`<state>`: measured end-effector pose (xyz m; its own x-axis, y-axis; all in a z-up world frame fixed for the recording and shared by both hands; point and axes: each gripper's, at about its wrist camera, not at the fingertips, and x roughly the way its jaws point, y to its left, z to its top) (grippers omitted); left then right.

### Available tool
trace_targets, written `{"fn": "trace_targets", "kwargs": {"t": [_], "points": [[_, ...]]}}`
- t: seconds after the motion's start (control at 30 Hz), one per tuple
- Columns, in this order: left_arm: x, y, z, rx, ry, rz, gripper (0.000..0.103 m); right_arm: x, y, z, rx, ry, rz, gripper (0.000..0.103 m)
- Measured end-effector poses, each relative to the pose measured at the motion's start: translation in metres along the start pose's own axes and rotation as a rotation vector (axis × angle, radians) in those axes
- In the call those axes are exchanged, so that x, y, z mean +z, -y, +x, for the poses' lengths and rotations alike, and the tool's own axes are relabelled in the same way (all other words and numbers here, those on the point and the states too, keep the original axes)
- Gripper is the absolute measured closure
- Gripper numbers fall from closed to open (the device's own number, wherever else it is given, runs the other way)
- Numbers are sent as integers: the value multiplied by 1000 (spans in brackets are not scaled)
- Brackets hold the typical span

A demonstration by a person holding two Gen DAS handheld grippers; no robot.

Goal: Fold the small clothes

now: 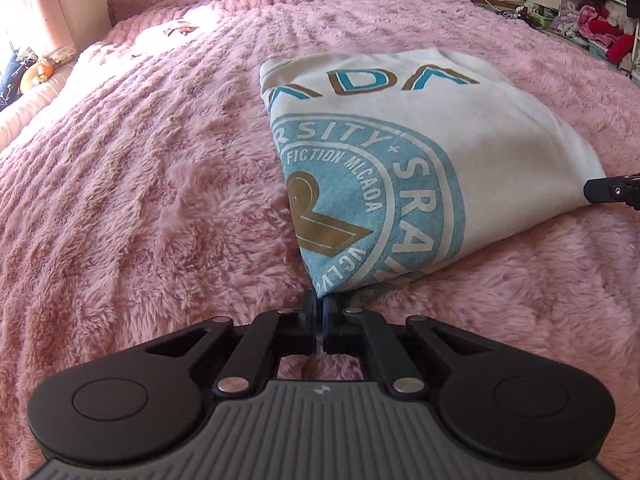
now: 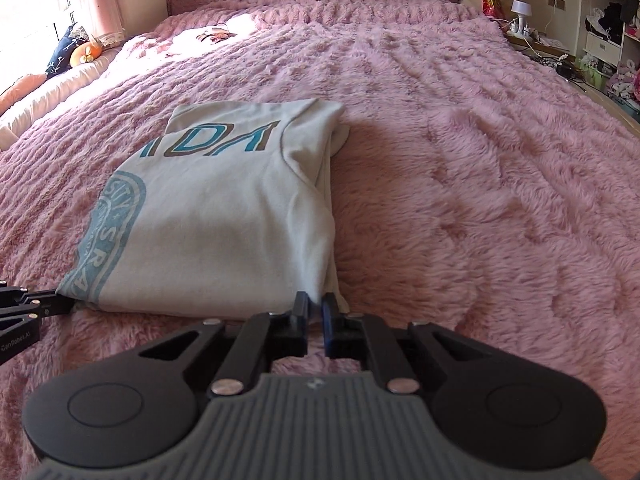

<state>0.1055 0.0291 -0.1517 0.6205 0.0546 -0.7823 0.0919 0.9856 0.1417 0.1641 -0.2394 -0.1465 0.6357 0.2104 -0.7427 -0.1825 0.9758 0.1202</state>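
The white shirt (image 1: 420,152) lies on the pink bed (image 1: 140,200), already folded into a narrow stack, with its near edge raised slightly. The left tongs (image 1: 320,306) are clenched on its near left corner, the printed one, and the right tongs (image 2: 316,304) are clenched on the near right corner. To do the fold well, I'd lift both corners together, keep the edge taut and level, carry it over to meet the far edge squarely, then let go only once the layers line up.
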Motion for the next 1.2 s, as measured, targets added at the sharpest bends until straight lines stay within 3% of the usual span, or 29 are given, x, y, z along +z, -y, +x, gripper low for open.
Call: {"fn": "trace_targets", "kwargs": {"t": [0.1, 0.2, 0.3, 0.43, 0.63, 0.8, 0.87, 0.9, 0.93, 1.07, 1.13, 1.2], "points": [[0, 1, -7, -2, 4, 19, 99, -4, 6, 5, 13, -15, 41, 101], [0, -14, -28, -45, 5, -40, 96, 0, 9, -10, 18, -4, 65, 93], [7, -31, -53, -62, 72, -115, 95, 9, 7, -35, 28, 93, 73, 92], [27, -40, -63, -142, 135, -201, 89, 29, -4, -40, 76, 179, 35, 92], [31, -30, -34, -231, 100, -261, 89, 31, -17, -8, 27, 100, -5, 93], [17, -27, -7, -230, 11, -283, 89, 16, -6, 9, -28, 13, 24, 95], [17, -31, -14, -242, 7, -313, 89, 16, -3, 3, -37, -1, 40, 91], [19, -35, -22, -255, 15, -334, 88, 18, -1, -2, -39, -1, 58, 81], [20, -36, -28, -260, 23, -344, 80, 20, 0, -9, -36, 3, 77, 70], [31, -39, -63, -215, 35, -385, 33, 28, -9, -44, -22, 30, 103, 52], [35, -35, -79, -185, 37, -379, 29, 30, -21, -61, -45, 40, 89, 41], [37, -32, -90, -164, 32, -384, 25, 30, -31, -75, -60, 53, 69, 37]]}}
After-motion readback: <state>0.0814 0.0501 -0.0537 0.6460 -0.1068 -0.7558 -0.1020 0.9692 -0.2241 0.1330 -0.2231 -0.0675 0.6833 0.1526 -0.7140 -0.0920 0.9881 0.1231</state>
